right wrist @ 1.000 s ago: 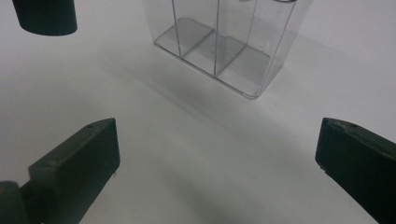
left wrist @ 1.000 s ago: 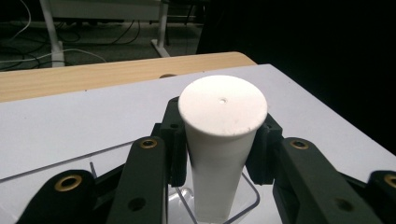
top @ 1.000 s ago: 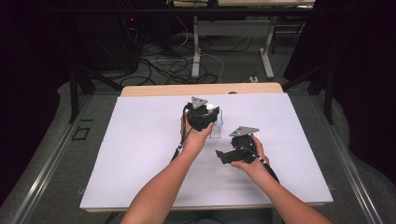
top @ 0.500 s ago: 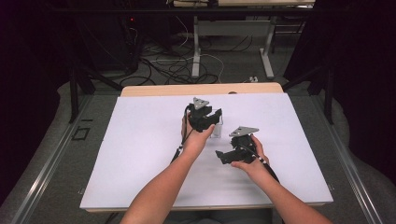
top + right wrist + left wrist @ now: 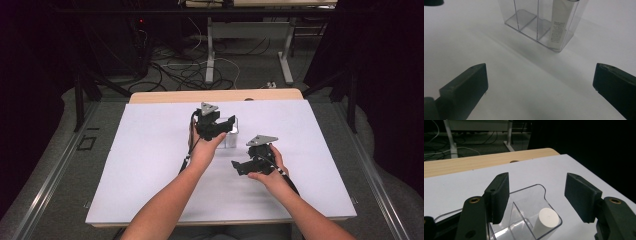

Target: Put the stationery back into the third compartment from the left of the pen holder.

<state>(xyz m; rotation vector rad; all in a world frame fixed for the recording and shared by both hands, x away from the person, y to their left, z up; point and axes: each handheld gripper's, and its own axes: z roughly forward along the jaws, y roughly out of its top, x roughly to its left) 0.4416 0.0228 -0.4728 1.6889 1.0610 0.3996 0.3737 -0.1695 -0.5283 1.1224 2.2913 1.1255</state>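
Clear organizer [image 5: 524, 202], white tube [image 5: 544, 221]

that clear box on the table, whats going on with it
A person holds a two-jaw gripper in each hand over a white table. The left gripper hovers just above a clear divided container, jaws open, not touching it. One end compartment holds an upright white cylinder; the other compartments look empty. The right gripper sits apart from the container, jaws wide open and holding nothing, pointed toward it.

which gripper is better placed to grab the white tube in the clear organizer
Left. The left gripper hangs open right over the clear organizer and white tube; the right gripper sits open farther back.
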